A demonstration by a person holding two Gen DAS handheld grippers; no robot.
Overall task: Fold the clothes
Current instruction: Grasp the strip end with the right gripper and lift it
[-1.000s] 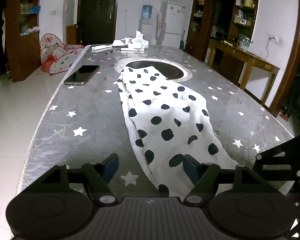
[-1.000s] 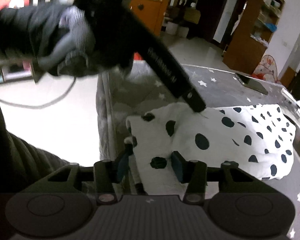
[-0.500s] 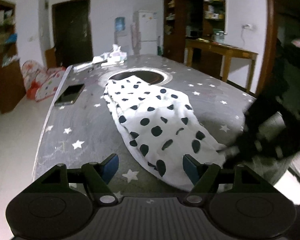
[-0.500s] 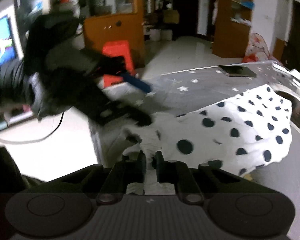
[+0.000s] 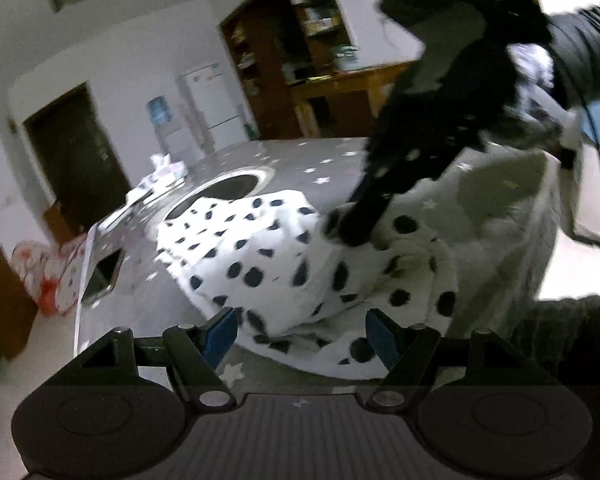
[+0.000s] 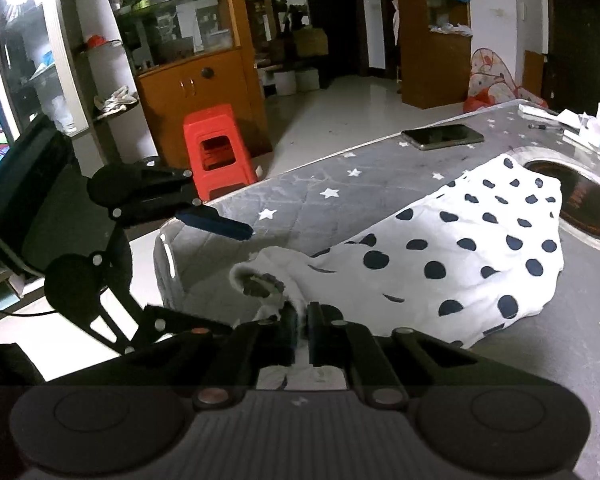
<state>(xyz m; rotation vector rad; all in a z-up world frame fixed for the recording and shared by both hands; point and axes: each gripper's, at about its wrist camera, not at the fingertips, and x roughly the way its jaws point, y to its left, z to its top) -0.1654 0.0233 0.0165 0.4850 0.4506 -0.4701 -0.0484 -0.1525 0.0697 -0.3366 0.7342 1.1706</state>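
R tool (image 6: 302, 322) clenched on near hem of spotted garment (image 6: 460, 256), which lies along the counter (image 6: 300, 204). L tool (image 5: 300, 330) released, cloth betw jaws, not gripped. Risk: one-sided lift bunches fabric, thin pinch slips.

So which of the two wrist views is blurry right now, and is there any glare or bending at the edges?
Left wrist view: motion-smeared, the right claw and polka-dot garment soft, room tilted. Right wrist view: sharp, dots on the garment and phone crisp, floor glossy with reflected light. Both: fisheye bending and dark corners.
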